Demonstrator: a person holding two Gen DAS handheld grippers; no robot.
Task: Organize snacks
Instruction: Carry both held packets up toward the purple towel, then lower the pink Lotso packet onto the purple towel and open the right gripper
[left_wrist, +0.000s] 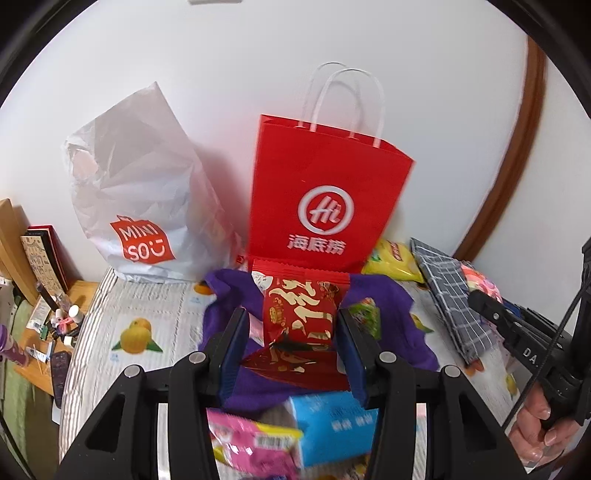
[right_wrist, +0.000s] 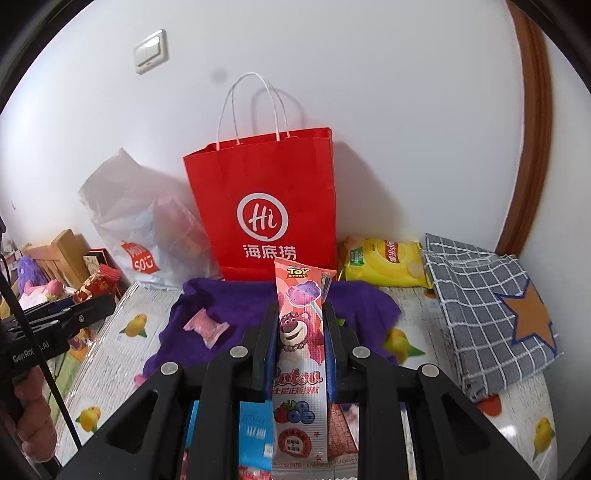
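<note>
Left wrist: fingers (left_wrist: 291, 332) pinch red snack pkt (left_wrist: 301, 314); right fingers (right_wrist: 300, 332) pinch lollipop pkt (right_wrist: 301, 343).

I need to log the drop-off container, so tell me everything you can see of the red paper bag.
The red paper bag stands upright against the white wall, behind a purple cloth on the patterned bed cover. It looks like stiff matte paper with creased sides, an open top and two white twisted-cord handles. Its front bears a white circular "Hi" logo above three Chinese characters. A yellow snack pack lies by its right base.

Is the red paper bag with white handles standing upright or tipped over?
Upright. The red paper bag stands on its base against the white wall, logo facing forward, handles raised above the rim.
</note>
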